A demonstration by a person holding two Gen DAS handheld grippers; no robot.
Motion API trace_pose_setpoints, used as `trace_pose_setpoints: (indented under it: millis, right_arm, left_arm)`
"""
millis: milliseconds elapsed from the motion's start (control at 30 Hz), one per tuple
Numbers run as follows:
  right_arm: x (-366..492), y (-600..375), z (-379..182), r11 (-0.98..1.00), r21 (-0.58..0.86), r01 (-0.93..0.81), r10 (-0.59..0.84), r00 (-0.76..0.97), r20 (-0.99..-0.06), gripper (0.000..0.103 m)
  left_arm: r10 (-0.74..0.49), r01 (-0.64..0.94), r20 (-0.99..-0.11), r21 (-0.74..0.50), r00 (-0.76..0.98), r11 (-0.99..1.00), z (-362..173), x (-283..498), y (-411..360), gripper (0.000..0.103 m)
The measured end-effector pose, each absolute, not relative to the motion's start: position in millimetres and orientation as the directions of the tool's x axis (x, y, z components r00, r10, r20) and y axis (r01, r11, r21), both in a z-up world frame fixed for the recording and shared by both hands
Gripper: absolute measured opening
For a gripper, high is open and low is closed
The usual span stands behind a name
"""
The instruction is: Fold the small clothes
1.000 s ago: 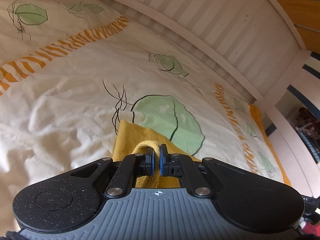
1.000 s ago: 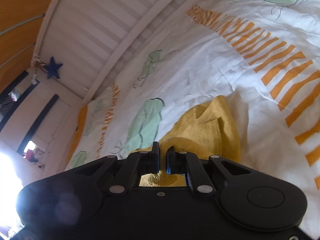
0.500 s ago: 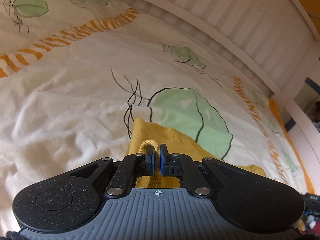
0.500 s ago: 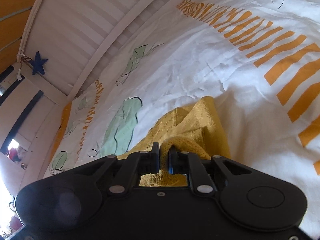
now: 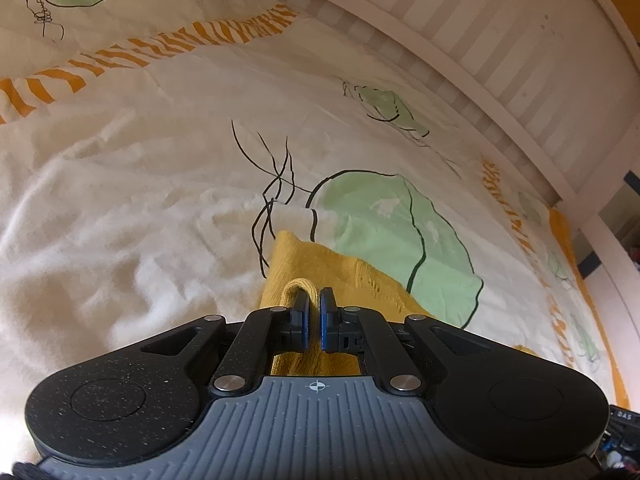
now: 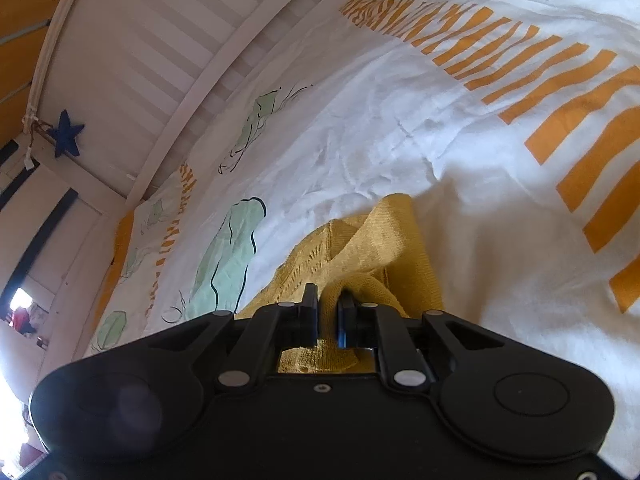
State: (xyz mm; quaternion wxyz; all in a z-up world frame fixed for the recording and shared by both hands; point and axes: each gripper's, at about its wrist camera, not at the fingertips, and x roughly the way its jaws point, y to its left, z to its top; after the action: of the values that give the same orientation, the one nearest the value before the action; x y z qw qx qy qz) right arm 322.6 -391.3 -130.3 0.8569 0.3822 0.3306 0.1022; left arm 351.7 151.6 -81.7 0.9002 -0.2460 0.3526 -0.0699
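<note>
Fingers (image 5: 301,312) (image 6: 310,312) — pinched on yellow garment (image 5: 320,268) (image 6: 376,240)

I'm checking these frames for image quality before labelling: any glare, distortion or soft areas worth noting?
Left wrist view: strong fisheye bends the white bed rail into an arc; light is even, and the yellow knit garment in the left hand-held gripper is sharp. Right wrist view: blown-out glare at the lower left edge; the duvet is brightly lit, and the right hand-held gripper body is dark.
</note>
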Motion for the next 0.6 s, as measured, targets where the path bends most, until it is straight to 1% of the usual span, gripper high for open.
trace_pose_setpoints:
  millis: [67, 100, 133, 167, 200, 233, 267, 300, 367, 433, 500, 600]
  right_arm:
    - [323.1, -394.8, -131.6, 0.668, 0.74, 0.077, 0.435, 0.767, -0.472, 0.02]
    - [323.2, -396.4, -131.4, 0.66, 0.748, 0.076, 0.436, 0.772, -0.463, 0.027]
    - [322.4, -398.8, -131.1, 0.648, 0.758, 0.074, 0.435, 0.781, -0.448, 0.039]
    - [321.7, -400.9, -130.4, 0.638, 0.766, 0.074, 0.431, 0.79, -0.436, 0.045]
    - [321.5, -402.8, -129.0, 0.631, 0.772, 0.074, 0.424, 0.8, -0.424, 0.055]
    - [320.6, -404.6, -127.1, 0.631, 0.772, 0.076, 0.411, 0.811, -0.416, 0.062]
    - [319.6, -406.0, -124.5, 0.639, 0.765, 0.08, 0.392, 0.822, -0.413, 0.065]
    - [318.3, -407.2, -120.8, 0.652, 0.754, 0.082, 0.371, 0.832, -0.412, 0.066]
    - [316.4, -408.4, -111.8, 0.689, 0.72, 0.081, 0.337, 0.844, -0.417, 0.066]
    - [315.1, -405.9, -102.5, 0.73, 0.679, 0.075, 0.307, 0.852, -0.424, 0.07]
    - [314.5, -400.5, -94.5, 0.764, 0.643, 0.056, 0.296, 0.856, -0.425, 0.075]
    - [315.6, -388.9, -85.2, 0.802, 0.598, 0.014, 0.306, 0.849, -0.431, 0.075]
  left_arm:
    - [-0.303, -0.051, -0.593, -0.504, 0.746, 0.862, -81.2, 353.4, 152.4, 0.005]
    - [-0.306, -0.05, -0.588, -0.511, 0.749, 0.858, -81.0, 353.9, 153.2, 0.006]
    - [-0.309, -0.049, -0.582, -0.517, 0.752, 0.855, -80.2, 354.6, 153.8, 0.007]
    - [-0.308, -0.048, -0.578, -0.517, 0.756, 0.854, -79.3, 355.3, 154.1, 0.01]
    - [-0.295, -0.048, -0.573, -0.508, 0.765, 0.86, -76.9, 355.0, 154.2, 0.026]
    - [-0.276, -0.048, -0.564, -0.492, 0.778, 0.869, -73.9, 354.1, 153.9, 0.045]
    - [-0.257, -0.045, -0.551, -0.475, 0.794, 0.879, -70.2, 352.1, 153.0, 0.05]
    - [-0.244, -0.04, -0.539, -0.461, 0.807, 0.887, -66.4, 350.1, 152.0, 0.053]
    - [-0.227, -0.021, -0.524, -0.424, 0.821, 0.905, -57.7, 346.4, 149.1, 0.054]
    - [-0.225, 0.013, -0.522, -0.379, 0.823, 0.925, -49.9, 342.3, 142.5, 0.063]
    - [-0.245, 0.07, -0.53, -0.327, 0.812, 0.942, -43.8, 337.5, 130.9, 0.063]
    - [-0.303, 0.207, -0.545, -0.232, 0.782, 0.951, -37.1, 328.2, 107.9, 0.063]
